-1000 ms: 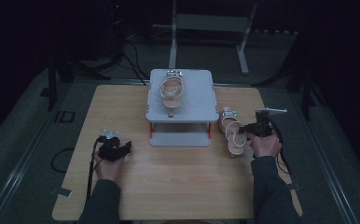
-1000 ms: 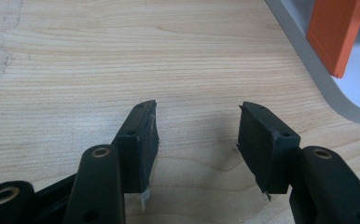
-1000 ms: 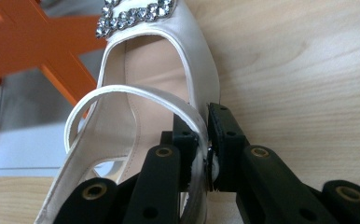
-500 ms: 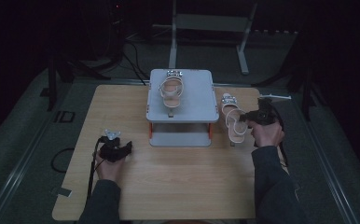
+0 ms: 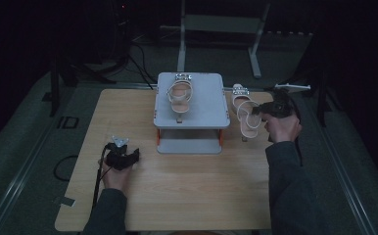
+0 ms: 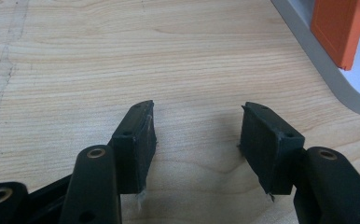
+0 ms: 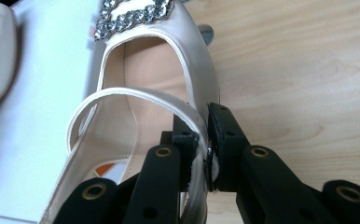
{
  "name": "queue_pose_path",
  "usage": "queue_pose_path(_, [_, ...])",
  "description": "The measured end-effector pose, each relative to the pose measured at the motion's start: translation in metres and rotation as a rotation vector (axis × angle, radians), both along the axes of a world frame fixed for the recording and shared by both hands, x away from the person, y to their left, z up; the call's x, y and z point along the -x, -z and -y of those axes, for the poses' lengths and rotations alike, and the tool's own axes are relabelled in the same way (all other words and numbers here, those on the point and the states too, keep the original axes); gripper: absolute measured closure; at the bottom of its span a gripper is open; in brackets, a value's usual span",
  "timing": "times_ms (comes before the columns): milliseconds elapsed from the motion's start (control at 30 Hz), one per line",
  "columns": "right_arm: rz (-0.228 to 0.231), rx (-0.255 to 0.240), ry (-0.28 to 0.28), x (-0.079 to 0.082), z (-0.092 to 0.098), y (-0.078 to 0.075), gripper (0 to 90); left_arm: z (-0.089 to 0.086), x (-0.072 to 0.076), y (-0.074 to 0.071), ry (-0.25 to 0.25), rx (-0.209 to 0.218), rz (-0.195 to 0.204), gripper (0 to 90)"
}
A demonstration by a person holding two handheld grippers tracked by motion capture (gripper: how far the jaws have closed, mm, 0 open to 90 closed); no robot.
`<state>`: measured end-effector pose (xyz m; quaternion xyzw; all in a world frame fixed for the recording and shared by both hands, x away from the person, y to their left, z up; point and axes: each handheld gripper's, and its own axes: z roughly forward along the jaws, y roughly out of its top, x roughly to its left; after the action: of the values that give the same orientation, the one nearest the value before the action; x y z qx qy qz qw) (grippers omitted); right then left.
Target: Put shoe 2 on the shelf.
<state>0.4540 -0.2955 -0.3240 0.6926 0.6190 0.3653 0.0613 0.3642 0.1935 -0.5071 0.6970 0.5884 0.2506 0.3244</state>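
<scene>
Right hand-held gripper [image 5: 259,110] at right side of counter [image 5: 177,196], jaws clamped on side strap of cream sandal [image 5: 246,111]. Sandal sits just right of grey stand [image 5: 204,105], jewelled toe [image 7: 134,11] pointing away from person. Second sandal [image 5: 179,95] lies on top of stand. Left hand-held gripper [image 5: 123,157] rests low on counter, front-left of stand, jaws apart, nothing between them.
</scene>
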Motion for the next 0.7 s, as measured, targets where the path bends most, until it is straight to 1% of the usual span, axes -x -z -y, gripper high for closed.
queue_pose_path(100, [0.013,0.003,-0.008,-0.002,-0.005,-0.014,82.4,0.001,0.0,0.0,-0.005,-0.003,0.006,45.1])
queue_pose_path(133, [0.021,0.002,-0.012,-0.003,-0.008,-0.021,82.3,0.001,0.0,0.0,-0.002,-0.006,0.003,45.1])
queue_pose_path(200, [0.029,0.002,-0.018,-0.004,-0.012,-0.03,82.4,0.001,0.0,0.0,-0.002,-0.007,0.003,45.1])
queue_pose_path(233, [0.029,0.002,-0.018,-0.004,-0.012,-0.03,82.4,0.001,0.0,0.0,-0.002,-0.007,0.003,45.1])
queue_pose_path(267, [0.035,0.003,-0.021,-0.005,-0.015,-0.033,82.3,0.001,0.0,0.0,-0.003,-0.006,0.004,45.1])
queue_pose_path(300, [0.036,0.002,-0.023,-0.005,-0.017,-0.037,82.3,0.001,0.0,0.0,-0.002,-0.007,0.004,45.1])
queue_pose_path(333, [0.041,0.0,-0.03,-0.007,-0.022,-0.044,82.3,0.001,0.0,0.0,-0.001,-0.01,0.002,45.1])
queue_pose_path(367, [0.041,0.0,-0.03,-0.007,-0.022,-0.044,82.3,0.001,0.0,0.0,-0.002,-0.01,0.002,45.1])
queue_pose_path(533, [0.053,-0.001,-0.05,-0.01,-0.037,-0.058,82.3,0.001,0.0,0.0,0.0,-0.015,0.002,45.0])
queue_pose_path(600, [0.053,0.0,-0.059,-0.011,-0.045,-0.062,82.3,0.001,0.0,0.0,0.0,-0.015,0.002,44.9])
queue_pose_path(633, [0.053,0.0,-0.059,-0.011,-0.045,-0.062,82.3,0.001,0.0,0.0,0.0,-0.015,0.001,44.9])
queue_pose_path(667, [0.052,0.003,-0.071,-0.013,-0.053,-0.065,82.3,0.001,0.0,0.0,0.0,-0.015,0.001,44.9])
queue_pose_path(700, [0.05,0.004,-0.075,-0.014,-0.057,-0.065,82.3,0.001,0.0,0.0,0.001,-0.016,0.001,44.8])
